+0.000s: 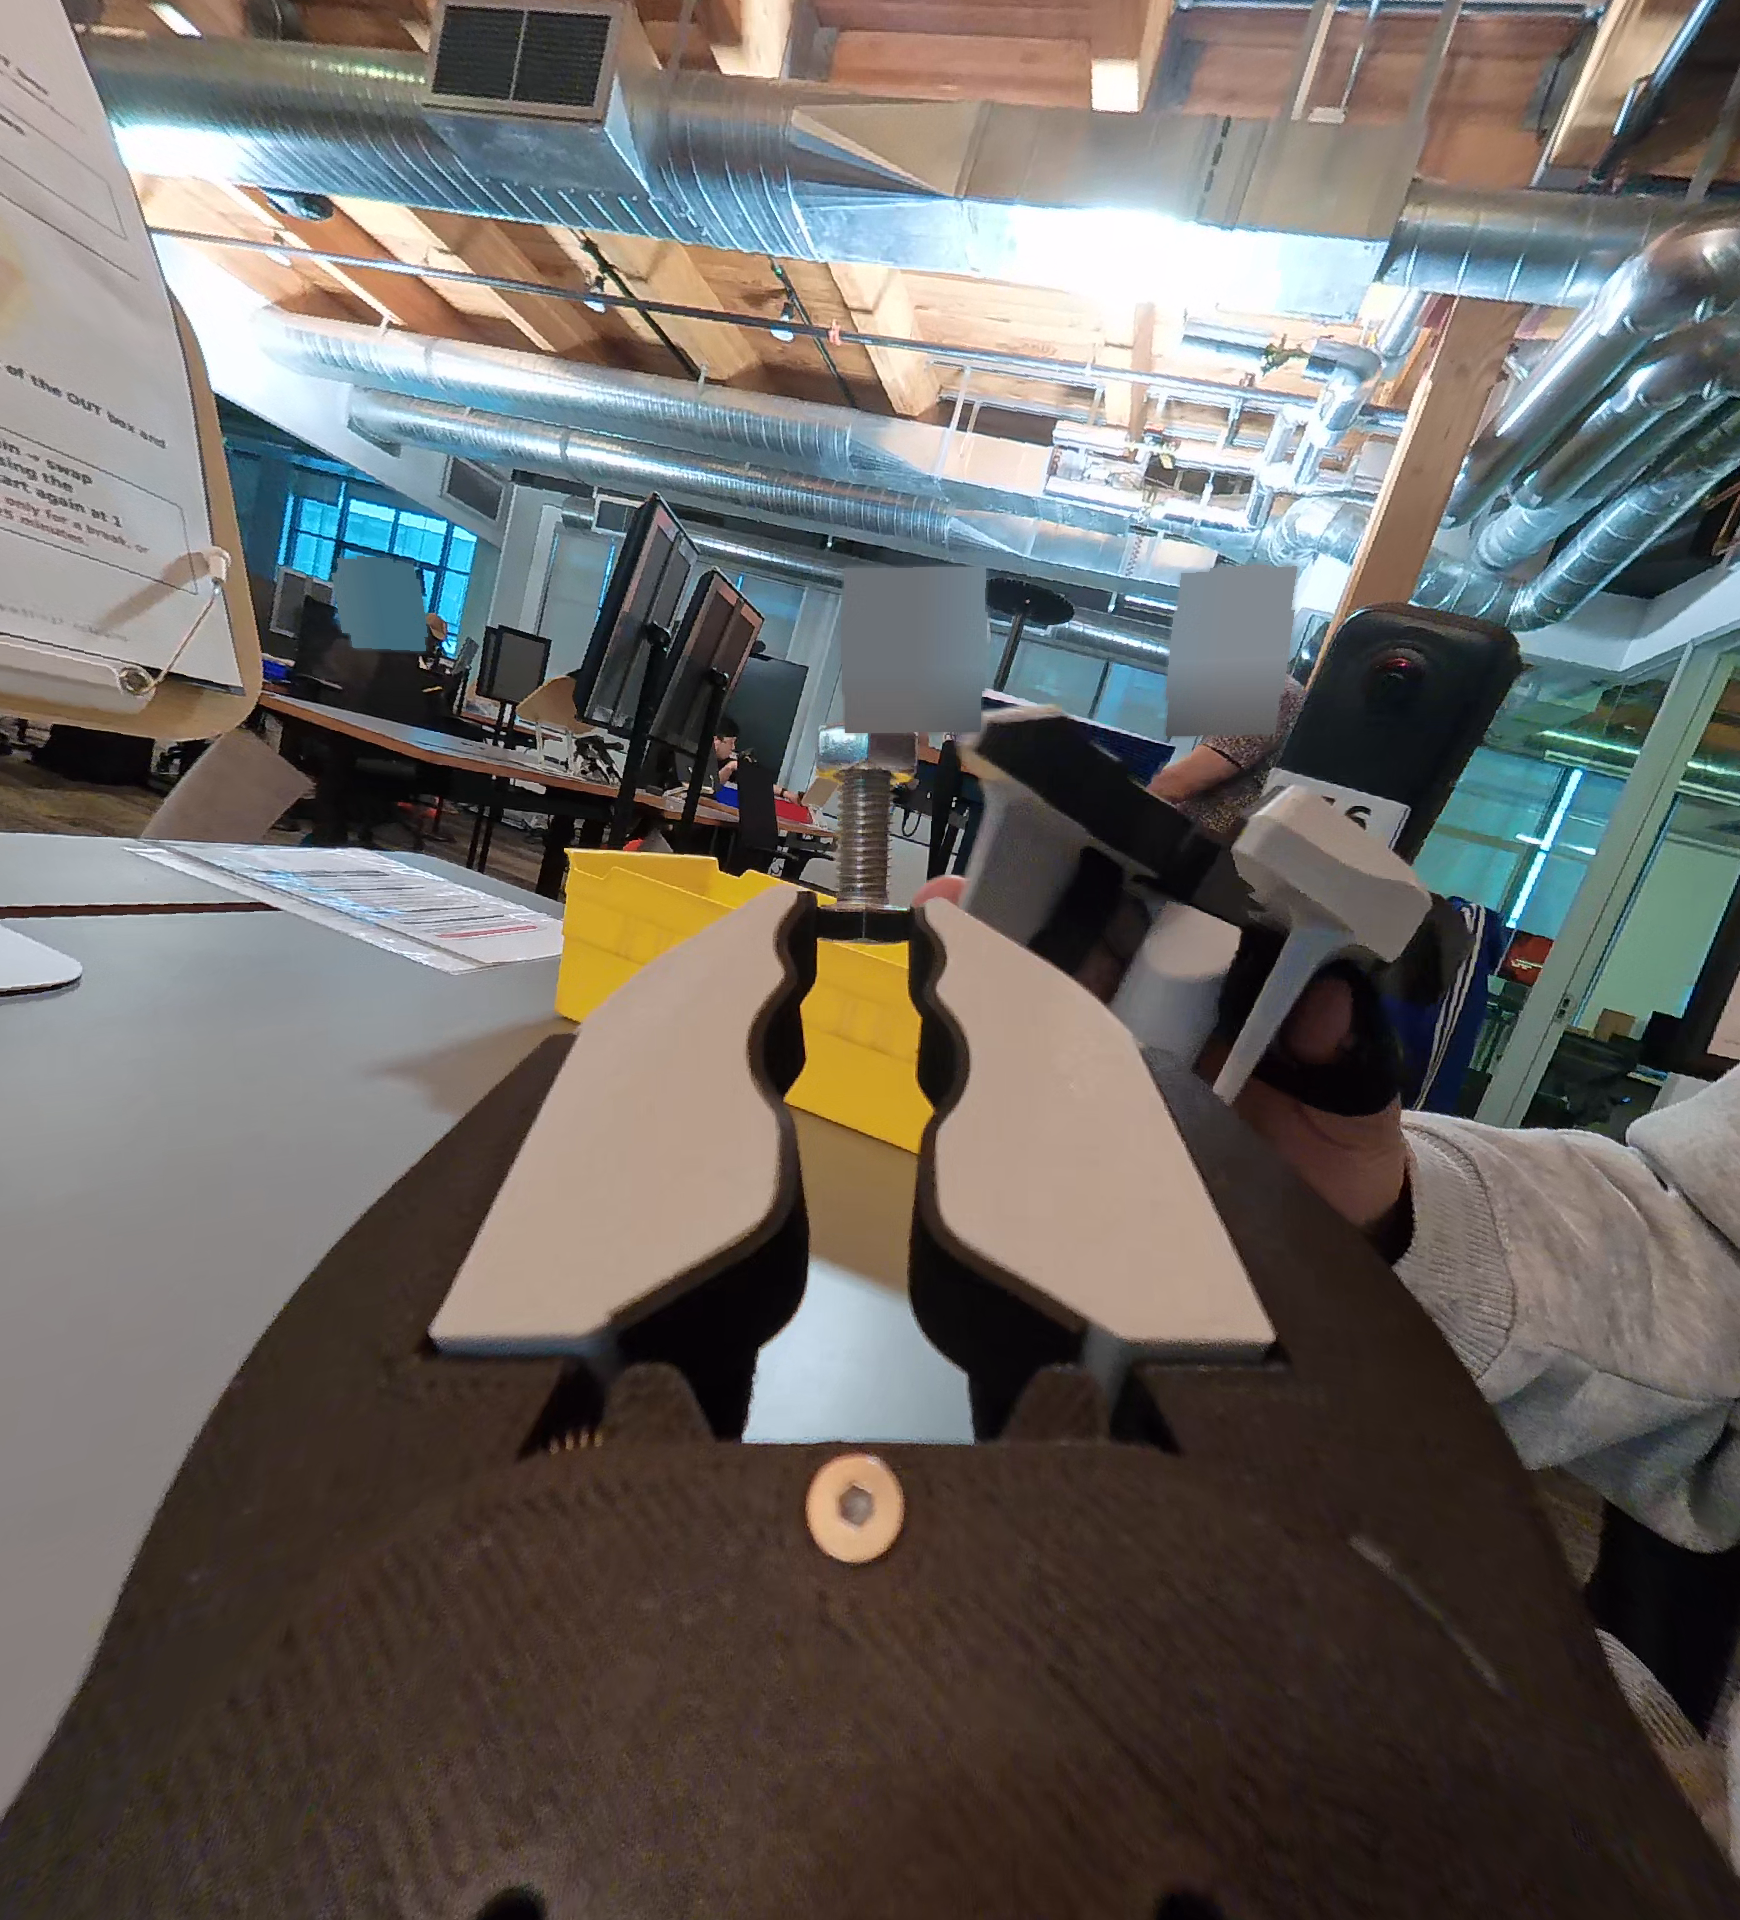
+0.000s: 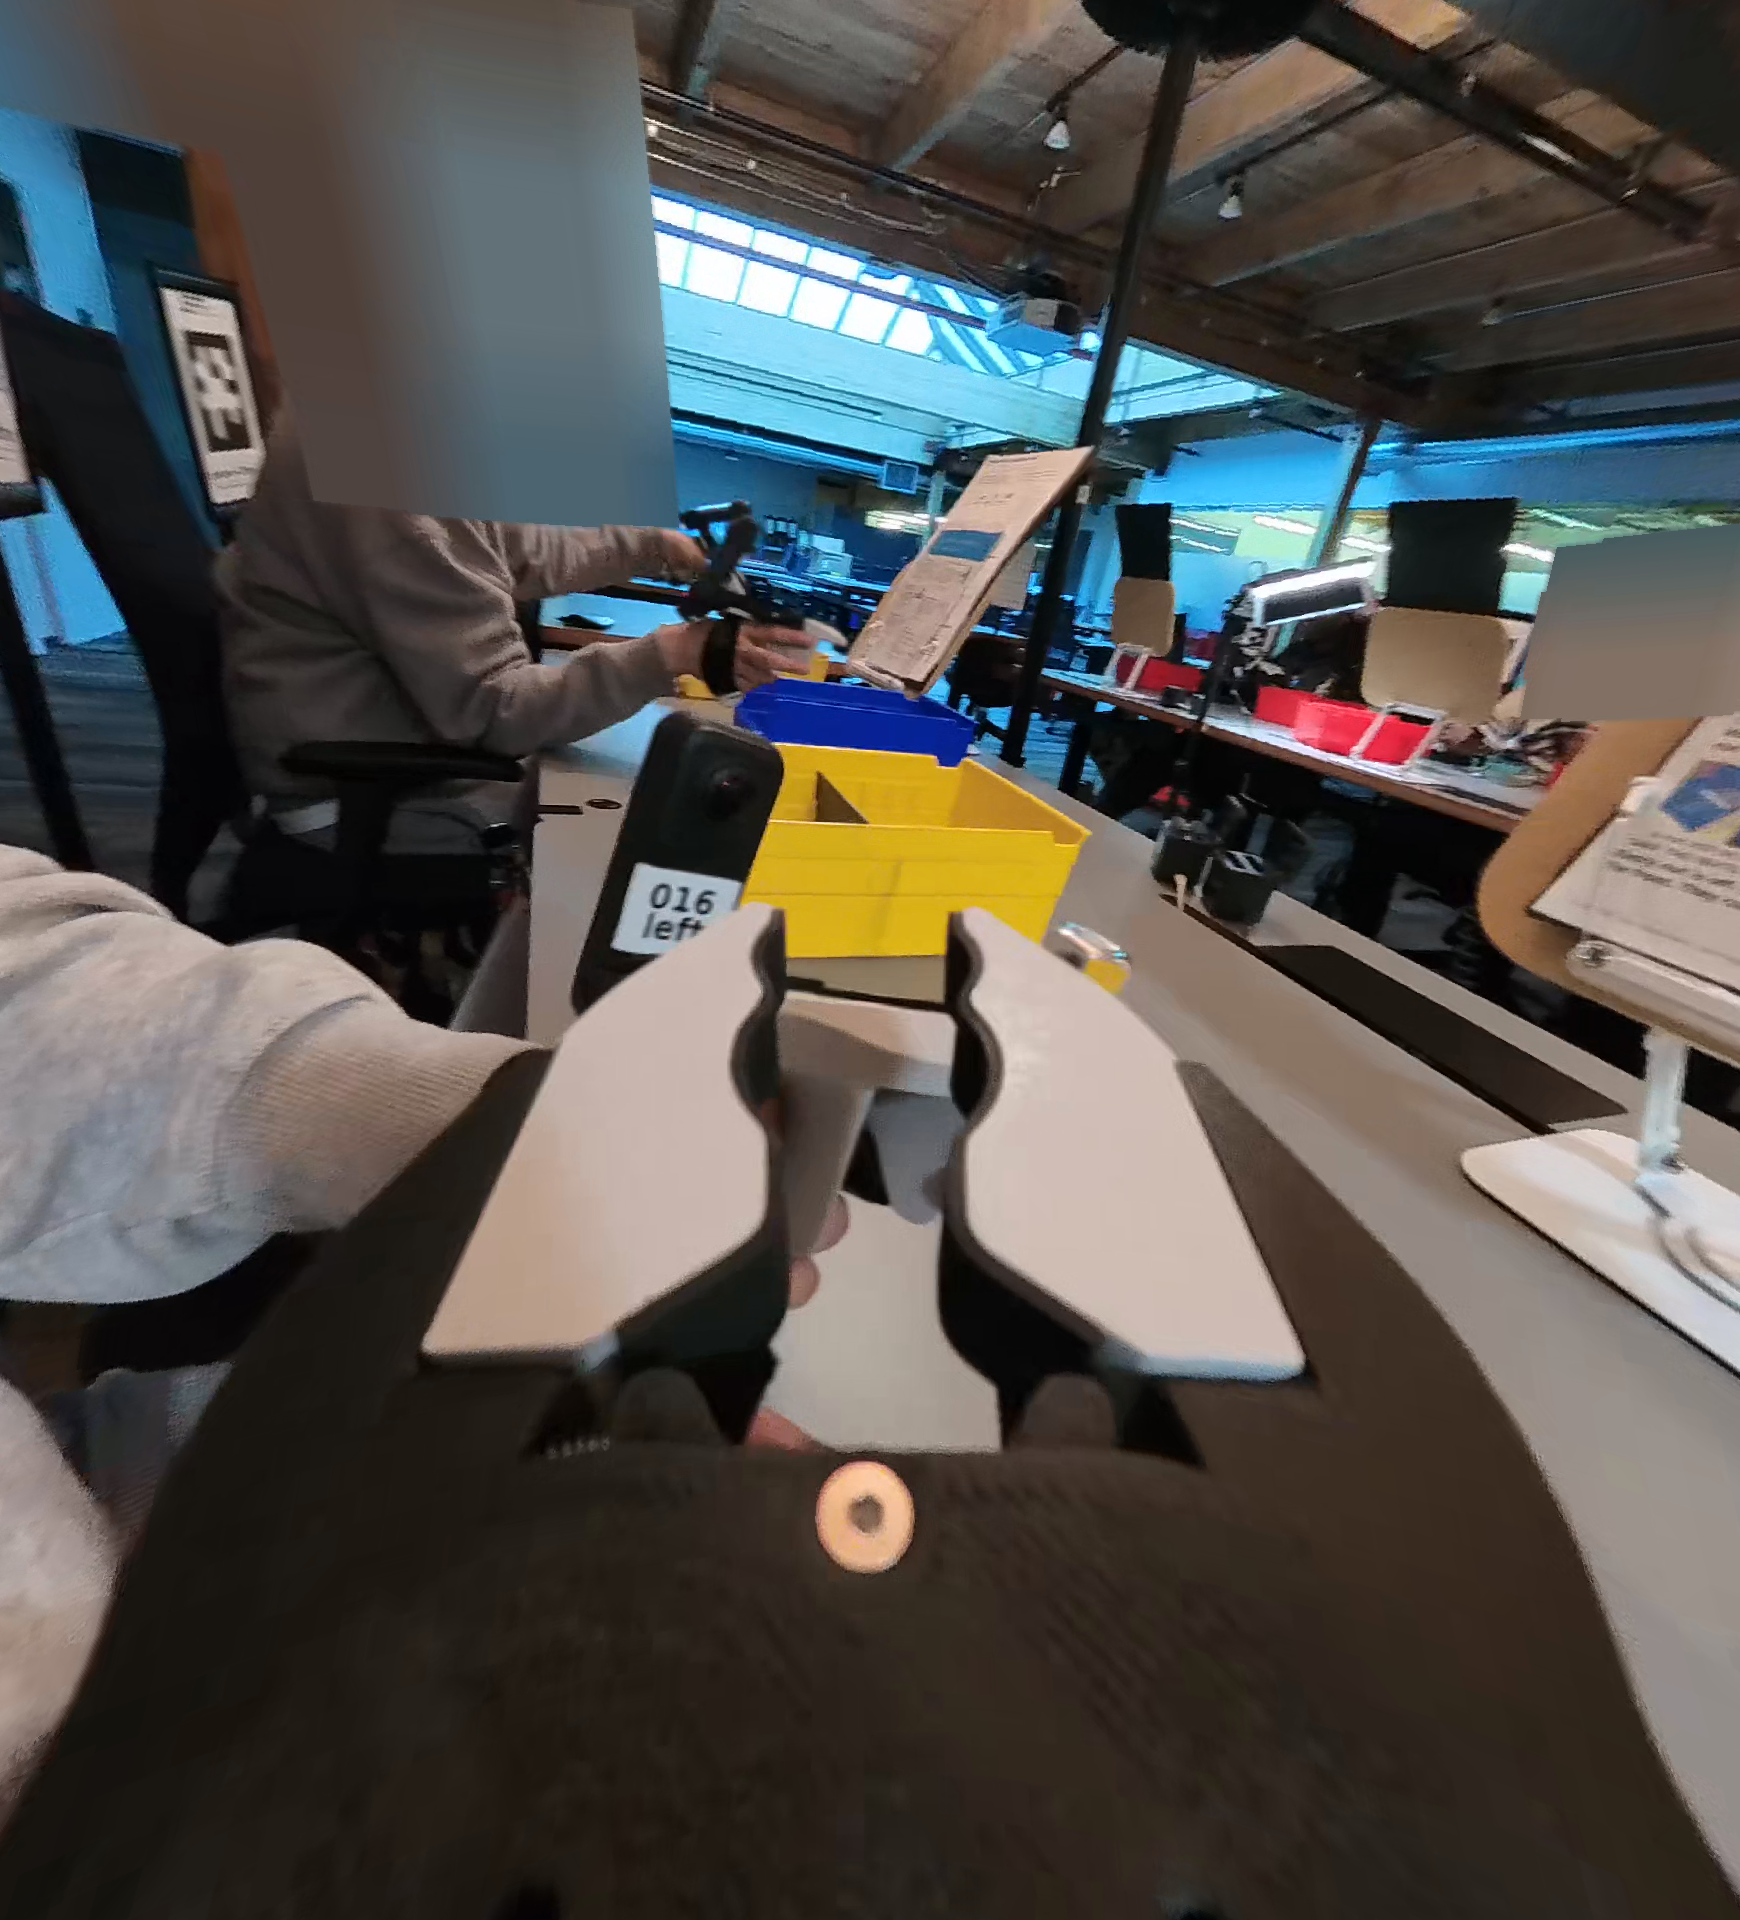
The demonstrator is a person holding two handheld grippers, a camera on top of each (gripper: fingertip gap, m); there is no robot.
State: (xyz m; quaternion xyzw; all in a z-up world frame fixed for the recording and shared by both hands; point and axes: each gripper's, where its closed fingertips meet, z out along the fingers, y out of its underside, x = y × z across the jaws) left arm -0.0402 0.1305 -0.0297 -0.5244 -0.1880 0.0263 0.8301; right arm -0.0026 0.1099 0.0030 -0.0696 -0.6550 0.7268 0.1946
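My left gripper (image 1: 861,914) is shut on the lower end of a threaded metal bolt (image 1: 863,831). The bolt stands upright from the fingertips; a yellow piece and a nut sit near its top, partly under a blur patch. A yellow bin (image 1: 637,914) stands just behind on the grey table (image 1: 170,1091). My right gripper (image 1: 1157,831), held by a gloved hand, hovers close at the right. In the right wrist view my right gripper (image 2: 864,940) is open and empty, directly over the left gripper's grey finger (image 2: 845,1049) and beside its black camera (image 2: 684,831). The yellow bin (image 2: 907,873) lies ahead.
A blue bin (image 2: 845,712) stands behind the yellow one. A paper stand (image 2: 1728,883) on a white base is at the right; it also shows in the left wrist view (image 1: 45,416), near a laminated sheet (image 1: 378,904). A seated person (image 2: 409,644) works at the left. Across from one pair of fingers to the other is roughly 5 centimeters.
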